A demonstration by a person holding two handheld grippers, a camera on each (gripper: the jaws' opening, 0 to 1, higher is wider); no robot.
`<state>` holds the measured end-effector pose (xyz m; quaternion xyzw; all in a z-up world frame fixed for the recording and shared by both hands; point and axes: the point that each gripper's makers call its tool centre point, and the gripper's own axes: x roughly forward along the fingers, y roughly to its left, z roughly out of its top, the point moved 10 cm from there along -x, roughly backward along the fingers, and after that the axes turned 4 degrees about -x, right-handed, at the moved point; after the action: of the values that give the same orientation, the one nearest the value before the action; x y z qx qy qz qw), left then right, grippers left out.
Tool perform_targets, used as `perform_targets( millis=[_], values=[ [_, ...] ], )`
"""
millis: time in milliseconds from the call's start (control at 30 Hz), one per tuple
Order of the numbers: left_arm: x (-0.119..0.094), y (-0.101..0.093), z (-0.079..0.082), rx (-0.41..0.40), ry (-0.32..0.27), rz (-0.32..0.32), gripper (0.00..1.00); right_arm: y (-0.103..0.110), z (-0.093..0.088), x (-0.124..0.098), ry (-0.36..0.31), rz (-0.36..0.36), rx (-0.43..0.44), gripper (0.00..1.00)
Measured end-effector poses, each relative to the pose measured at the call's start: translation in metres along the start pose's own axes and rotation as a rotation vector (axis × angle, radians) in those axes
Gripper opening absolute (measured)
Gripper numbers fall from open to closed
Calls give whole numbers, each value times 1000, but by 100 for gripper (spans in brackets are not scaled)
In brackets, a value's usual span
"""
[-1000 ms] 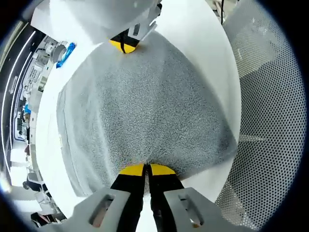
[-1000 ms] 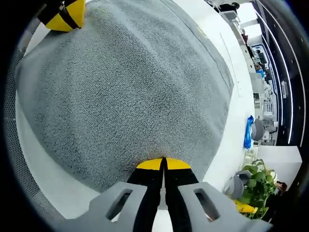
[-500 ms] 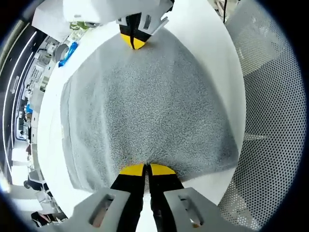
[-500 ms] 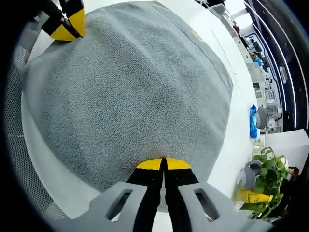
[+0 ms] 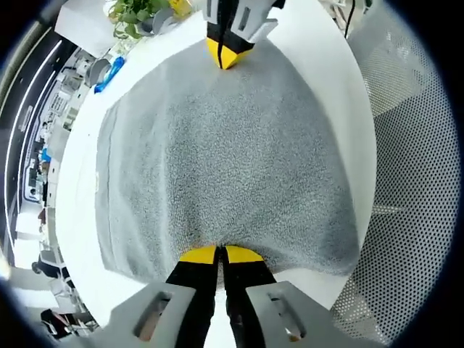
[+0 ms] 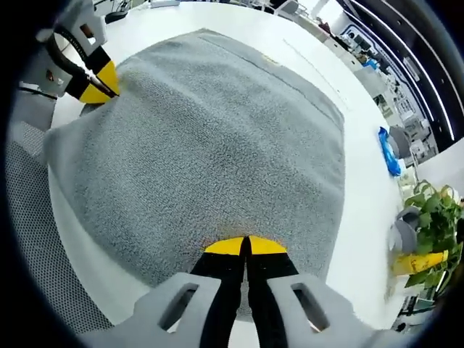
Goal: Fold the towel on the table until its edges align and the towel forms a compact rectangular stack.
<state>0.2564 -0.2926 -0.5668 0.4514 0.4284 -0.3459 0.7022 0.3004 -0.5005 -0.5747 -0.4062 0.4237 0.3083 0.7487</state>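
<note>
The left gripper (image 5: 217, 254) and right gripper (image 6: 245, 245) each clench one near corner of the grey towel (image 5: 225, 152). The towel spreads away from both toward the frames' tops — so the coming fold likely carries this held edge forward to the far edge on the white table (image 5: 319, 58)

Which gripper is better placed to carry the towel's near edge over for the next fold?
Neither alone: left gripper and right gripper are both shut on the towel at opposite ends of that edge, so probably both together.

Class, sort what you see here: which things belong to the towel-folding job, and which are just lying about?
Job:
grey towel
left gripper
right gripper
white table

Lying about:
potted plant
blue object
</note>
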Motion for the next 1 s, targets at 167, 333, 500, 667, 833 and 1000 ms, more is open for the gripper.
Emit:
perform_targets(
  millis=[167,333,500,667,833,1000],
  values=[
    [0,4,-4,-54,-12,-6,2,4,-3,-3,-26,22,98,0],
    [1,7,-7,-107,-22,-11,3,10,-6,-6,-52,37,137,0],
    [1,9,-9,-134,-30,-13,3,15,-8,-8,-72,39,160,0],
    [2,11,-11,-164,-42,-23,3,21,-9,-10,-85,46,173,0],
    [2,14,-16,-233,-80,-55,3,29,-12,-14,-99,39,168,0],
    [2,16,-17,-233,-86,-79,3,33,-13,-16,-109,45,184,0]
  ],
)
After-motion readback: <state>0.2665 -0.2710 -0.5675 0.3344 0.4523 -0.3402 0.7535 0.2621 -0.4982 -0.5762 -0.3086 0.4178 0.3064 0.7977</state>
